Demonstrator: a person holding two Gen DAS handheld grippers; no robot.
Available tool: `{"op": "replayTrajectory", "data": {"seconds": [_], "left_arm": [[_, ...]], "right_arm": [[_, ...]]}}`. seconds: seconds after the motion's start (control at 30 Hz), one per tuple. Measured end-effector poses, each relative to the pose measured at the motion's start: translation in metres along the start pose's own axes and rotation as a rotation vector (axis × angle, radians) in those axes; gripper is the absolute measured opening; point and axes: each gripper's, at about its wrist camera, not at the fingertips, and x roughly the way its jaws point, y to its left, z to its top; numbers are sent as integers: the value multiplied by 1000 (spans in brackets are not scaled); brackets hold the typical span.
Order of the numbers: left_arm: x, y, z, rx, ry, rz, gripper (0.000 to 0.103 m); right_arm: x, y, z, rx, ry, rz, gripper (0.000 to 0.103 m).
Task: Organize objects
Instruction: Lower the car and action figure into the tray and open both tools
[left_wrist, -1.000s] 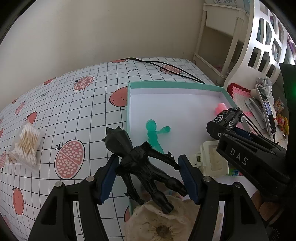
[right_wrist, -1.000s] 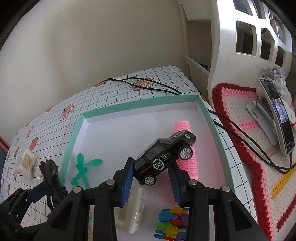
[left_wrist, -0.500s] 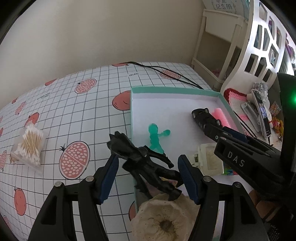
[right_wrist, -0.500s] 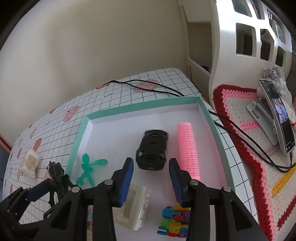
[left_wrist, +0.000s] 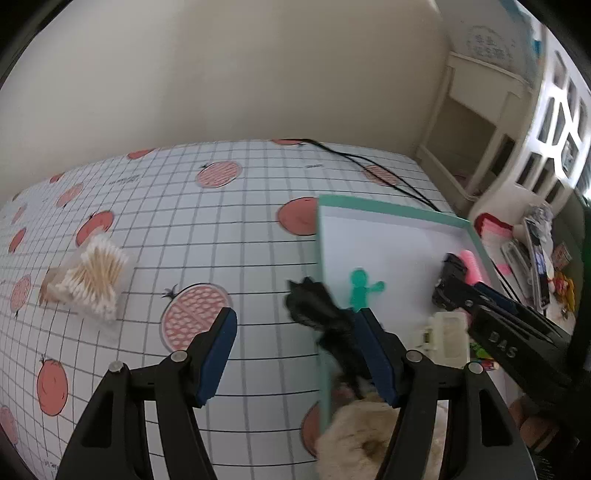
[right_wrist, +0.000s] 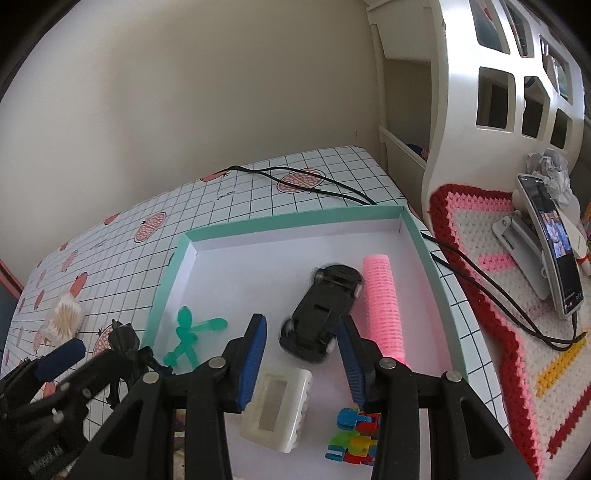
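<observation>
Your tray (right_wrist: 436, 266) already holds most of the toys: the black car (right_wrist: 325, 314) lies upside down beside the pink roller (right_wrist: 380, 306), with the green figure (right_wrist: 188, 336), the white case (right_wrist: 277, 410) and the coloured blocks (right_wrist: 354, 439) around it. Your right gripper (right_wrist: 301, 354) has just let its jaws open; they stand released over the car, nothing pinched. Left to do, I judge: the black figure (left_wrist: 321, 314), which sits blurred at the tray's left wall against one pad of your left gripper (left_wrist: 295, 354), jaws wide, not clamping it. The cotton swabs (left_wrist: 92, 280) wait out on the tablecloth (left_wrist: 221, 221). Only the right view shows the blocks clearly; only the left shows the fluffy thing (left_wrist: 362, 439) below.
</observation>
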Motion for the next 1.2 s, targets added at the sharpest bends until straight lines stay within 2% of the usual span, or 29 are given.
{"op": "replayTrajectory", "data": {"seconds": [0.07,0.13,0.3,0.37,0.53,0.6,0.73,0.83,1.2], "left_arm": [[1,8,-1,-21,2,12,69],[1,13,-1,-37,2,20,74],[0,26,-2,-75,-6,31,79],[-1,30,-2,-90,-12,32,79],[-3,43,-1,-148,-20,41,79],[-2,47,-2,-166,-18,72,79],[3,50,-4,-159,-4,127,79],[8,51,-5,-162,18,111,79],[20,23,-7,-58,47,104,80]], "right_arm": [[0,1,-1,-4,0,-5,43],[0,1,-1,-4,-1,-8,44],[-1,0,-2,1,-3,-7,54],[-1,0,-2,2,-3,-9,59],[-1,0,-2,5,-3,-8,63],[-1,0,-2,5,-3,-9,66],[-2,-2,-3,13,-3,-9,67],[-2,-2,-3,17,-1,-6,68],[0,1,-5,17,7,0,68]]}}
